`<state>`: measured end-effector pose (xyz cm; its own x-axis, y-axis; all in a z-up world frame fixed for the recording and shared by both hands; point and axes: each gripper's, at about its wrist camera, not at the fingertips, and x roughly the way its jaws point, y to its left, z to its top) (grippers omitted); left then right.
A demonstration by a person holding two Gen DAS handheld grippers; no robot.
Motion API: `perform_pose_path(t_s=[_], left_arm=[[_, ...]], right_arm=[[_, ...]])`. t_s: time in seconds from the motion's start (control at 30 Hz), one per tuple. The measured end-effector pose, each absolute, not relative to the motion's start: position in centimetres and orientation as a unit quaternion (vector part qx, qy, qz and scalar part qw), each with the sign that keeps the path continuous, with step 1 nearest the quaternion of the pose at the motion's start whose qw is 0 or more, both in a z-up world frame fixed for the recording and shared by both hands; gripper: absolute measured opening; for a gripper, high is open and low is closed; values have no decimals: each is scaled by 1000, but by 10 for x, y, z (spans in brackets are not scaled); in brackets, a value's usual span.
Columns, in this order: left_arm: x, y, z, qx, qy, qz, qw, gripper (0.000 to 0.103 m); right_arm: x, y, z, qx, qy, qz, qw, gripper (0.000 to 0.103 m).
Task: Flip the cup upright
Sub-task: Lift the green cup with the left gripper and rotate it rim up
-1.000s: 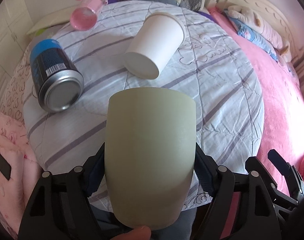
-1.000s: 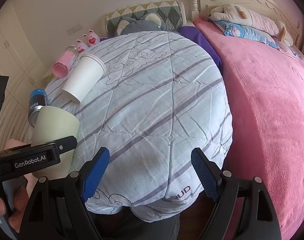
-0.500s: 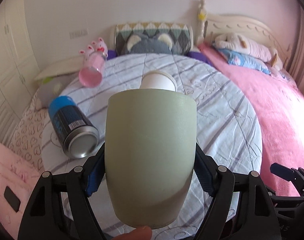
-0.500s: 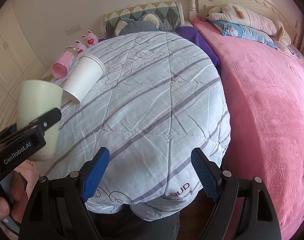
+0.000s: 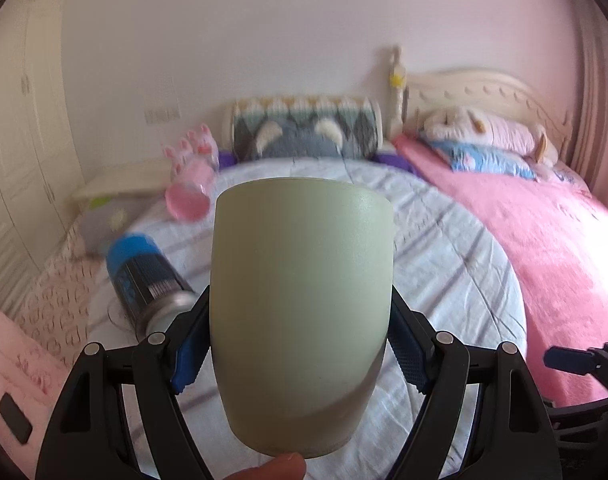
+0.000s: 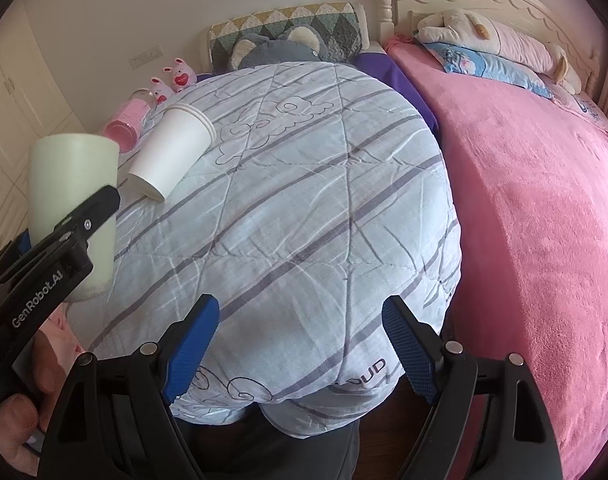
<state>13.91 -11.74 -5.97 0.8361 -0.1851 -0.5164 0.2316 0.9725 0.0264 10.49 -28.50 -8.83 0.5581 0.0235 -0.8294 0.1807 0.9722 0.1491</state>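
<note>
A pale blue quilt [image 6: 304, 208] with grey stripes covers the near surface, with a pink blanket [image 6: 536, 200] beside it on the right. Above the quilt's left edge, the left gripper [image 5: 300, 344] pinches the pale green cup [image 5: 300, 304] between its blue pads [image 5: 188, 356], lifted clear of the bedding; the cup is matte, its wide end uppermost and narrower rounded end below. The right gripper [image 6: 300, 356] hangs spread with nothing between its fingers. Farther back lie a blue can [image 5: 144, 276], a white paper cup [image 6: 172, 156] on its side and a pink bottle [image 6: 124, 128], then a patterned pillow [image 6: 288, 36] against the wall.
</note>
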Motion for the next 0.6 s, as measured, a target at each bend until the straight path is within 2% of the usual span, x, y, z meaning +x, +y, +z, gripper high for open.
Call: perform_pose_path(t_s=[0.37, 0.6], left_arm=[[109, -113, -87, 70, 123, -99, 985, 79], [99, -100, -112, 66, 111, -99, 987, 80]], right_arm=[[85, -289, -85, 106, 460, -73, 878, 85], [68, -288, -86, 101, 461, -96, 877, 85]])
